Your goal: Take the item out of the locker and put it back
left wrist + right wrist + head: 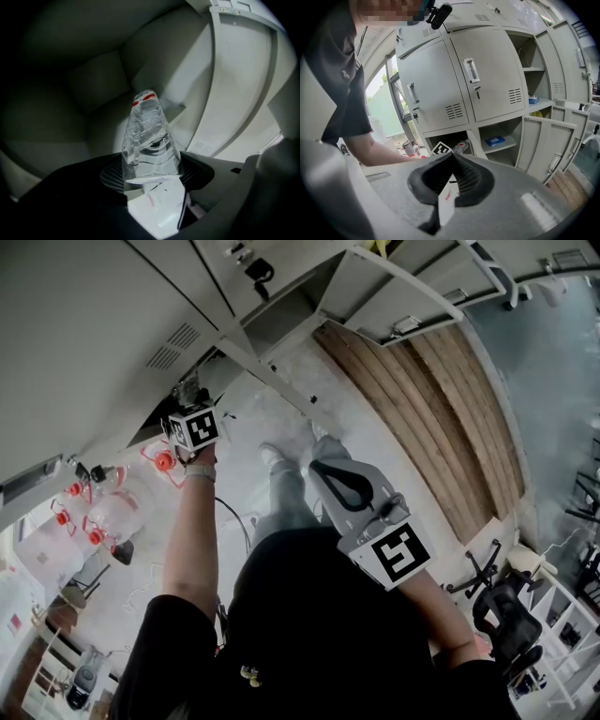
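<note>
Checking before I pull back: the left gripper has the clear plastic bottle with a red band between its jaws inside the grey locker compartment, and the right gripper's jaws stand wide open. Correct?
No: the right gripper is shut, empty, as the right gripper view shows. The left gripper does hold the clear plastic bottle inside the locker compartment.

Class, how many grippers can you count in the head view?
2: left gripper in the locker, upper left, on a water bottle; right gripper at centre, shut.
</note>
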Demonstrator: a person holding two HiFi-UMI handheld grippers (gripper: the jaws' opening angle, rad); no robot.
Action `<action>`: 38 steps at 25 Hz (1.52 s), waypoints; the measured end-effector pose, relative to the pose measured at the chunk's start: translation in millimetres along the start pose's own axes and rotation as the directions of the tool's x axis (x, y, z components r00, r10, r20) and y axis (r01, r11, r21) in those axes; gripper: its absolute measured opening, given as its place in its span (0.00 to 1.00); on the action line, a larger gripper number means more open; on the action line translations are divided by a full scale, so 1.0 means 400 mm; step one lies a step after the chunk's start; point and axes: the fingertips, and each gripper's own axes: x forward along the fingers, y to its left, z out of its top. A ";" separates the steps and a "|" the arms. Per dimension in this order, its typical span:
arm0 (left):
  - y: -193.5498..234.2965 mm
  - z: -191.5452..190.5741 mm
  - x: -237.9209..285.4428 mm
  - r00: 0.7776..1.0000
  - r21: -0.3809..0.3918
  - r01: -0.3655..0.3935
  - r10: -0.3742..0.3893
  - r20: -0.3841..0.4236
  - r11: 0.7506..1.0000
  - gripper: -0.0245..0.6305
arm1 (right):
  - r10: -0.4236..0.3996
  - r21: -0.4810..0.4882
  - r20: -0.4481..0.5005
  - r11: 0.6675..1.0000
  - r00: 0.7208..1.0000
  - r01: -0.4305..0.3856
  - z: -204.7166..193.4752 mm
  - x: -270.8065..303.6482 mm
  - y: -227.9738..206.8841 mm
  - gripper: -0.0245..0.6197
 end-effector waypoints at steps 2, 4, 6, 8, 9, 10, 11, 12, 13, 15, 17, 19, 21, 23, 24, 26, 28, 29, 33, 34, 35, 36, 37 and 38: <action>-0.011 -0.007 -0.019 1.000 -0.019 0.019 -0.019 0.004 1.000 0.53 | 0.005 -0.004 0.002 1.000 1.000 -0.005 0.002 -0.001 0.000 0.04; -0.015 -0.010 -0.049 1.000 -0.027 0.022 -0.022 0.007 0.999 0.53 | 0.011 -0.009 0.002 1.000 1.000 -0.011 0.003 -0.002 0.002 0.04; -0.016 -0.015 -0.078 1.000 -0.028 0.021 -0.020 0.012 0.999 0.53 | 0.019 -0.015 0.002 1.000 1.000 -0.019 0.005 -0.003 0.005 0.04; -0.019 -0.020 -0.102 1.000 -0.029 0.022 -0.022 0.022 0.999 0.53 | 0.027 -0.020 0.002 0.999 1.000 -0.026 0.008 -0.002 0.009 0.04; -0.023 -0.024 -0.110 0.999 -0.034 0.030 -0.029 0.027 0.999 0.53 | 0.030 -0.022 0.004 0.999 1.000 -0.030 0.009 -0.001 0.011 0.04; -0.026 -0.029 -0.118 0.999 -0.041 0.037 -0.035 0.032 0.998 0.53 | 0.034 -0.025 0.005 0.999 0.999 -0.034 0.011 0.000 0.013 0.04; -0.028 -0.033 -0.127 0.999 -0.048 0.043 -0.041 0.036 0.998 0.53 | 0.039 -0.027 0.006 0.999 0.999 -0.039 0.013 0.001 0.016 0.04; -0.030 -0.038 -0.136 0.998 -0.055 0.049 -0.047 0.040 0.997 0.53 | 0.044 -0.031 0.006 0.999 0.999 -0.043 0.015 0.002 0.018 0.04; -0.032 -0.043 -0.144 0.998 -0.062 0.057 -0.054 0.043 0.996 0.52 | 0.049 -0.035 0.005 0.998 0.999 -0.048 0.016 0.003 0.021 0.04; -0.045 -0.058 -0.157 0.995 -0.076 0.087 -0.083 0.046 0.993 0.52 | 0.058 -0.042 0.004 0.997 0.998 -0.058 0.019 0.005 0.026 0.04; -0.065 -0.070 -0.167 0.991 -0.083 0.129 -0.125 0.052 0.988 0.52 | 0.067 -0.047 0.006 0.997 0.998 -0.066 0.024 0.008 0.031 0.04; -0.068 -0.073 -0.178 0.988 -0.079 0.144 -0.139 0.063 0.986 0.52 | 0.075 -0.051 0.006 0.996 0.997 -0.074 0.028 0.011 0.036 0.04; -0.060 -0.075 -0.186 0.988 -0.076 0.141 -0.135 0.077 0.987 0.52 | 0.084 -0.059 0.005 0.995 0.996 -0.084 0.032 0.015 0.041 0.04; -0.056 -0.077 -0.195 0.987 -0.087 0.142 -0.135 0.087 0.986 0.50 | 0.095 -0.068 0.005 0.993 0.996 -0.094 0.037 0.018 0.047 0.04; -0.054 -0.080 -0.198 0.987 -0.099 0.144 -0.135 0.090 0.985 0.48 | 0.099 -0.071 0.005 0.993 0.995 -0.098 0.038 0.020 0.050 0.04; -0.051 -0.091 -0.200 0.987 -0.127 0.147 -0.136 0.088 0.981 0.48 | 0.105 -0.076 0.005 0.992 0.994 -0.104 0.041 0.022 0.056 0.04; -0.050 -0.099 -0.205 0.987 -0.138 0.148 -0.136 0.089 0.979 0.48 | 0.110 -0.081 0.003 0.991 0.994 -0.109 0.044 0.024 0.059 0.04; -0.050 -0.102 -0.208 0.986 -0.142 0.149 -0.137 0.092 0.978 0.48 | 0.112 -0.083 0.004 0.990 0.994 -0.112 0.046 0.025 0.061 0.04; -0.053 -0.109 -0.229 0.983 -0.148 0.160 -0.143 0.116 0.976 0.48 | 0.120 -0.092 0.004 0.989 0.993 -0.119 0.049 0.028 0.062 0.04; -0.055 -0.110 -0.236 0.982 -0.145 0.163 -0.146 0.121 0.976 0.48 | 0.122 -0.095 0.003 0.988 0.993 -0.121 0.049 0.029 0.063 0.04; -0.057 -0.112 -0.243 0.981 -0.141 0.166 -0.149 0.124 0.976 0.48 | 0.124 -0.097 0.002 0.988 0.992 -0.123 0.049 0.030 0.063 0.04; -0.059 -0.114 -0.251 0.980 -0.135 0.168 -0.151 0.126 0.976 0.48 | 0.127 -0.099 0.003 0.987 0.992 -0.126 0.050 0.031 0.065 0.04; -0.061 -0.116 -0.259 0.980 -0.129 0.170 -0.154 0.127 0.977 0.48 | 0.129 -0.100 0.005 0.987 0.992 -0.128 0.053 0.033 0.066 0.04; -0.062 -0.118 -0.267 0.980 -0.125 0.172 -0.156 0.128 0.977 0.48 | 0.132 -0.101 0.006 0.986 0.991 -0.131 0.055 0.034 0.068 0.04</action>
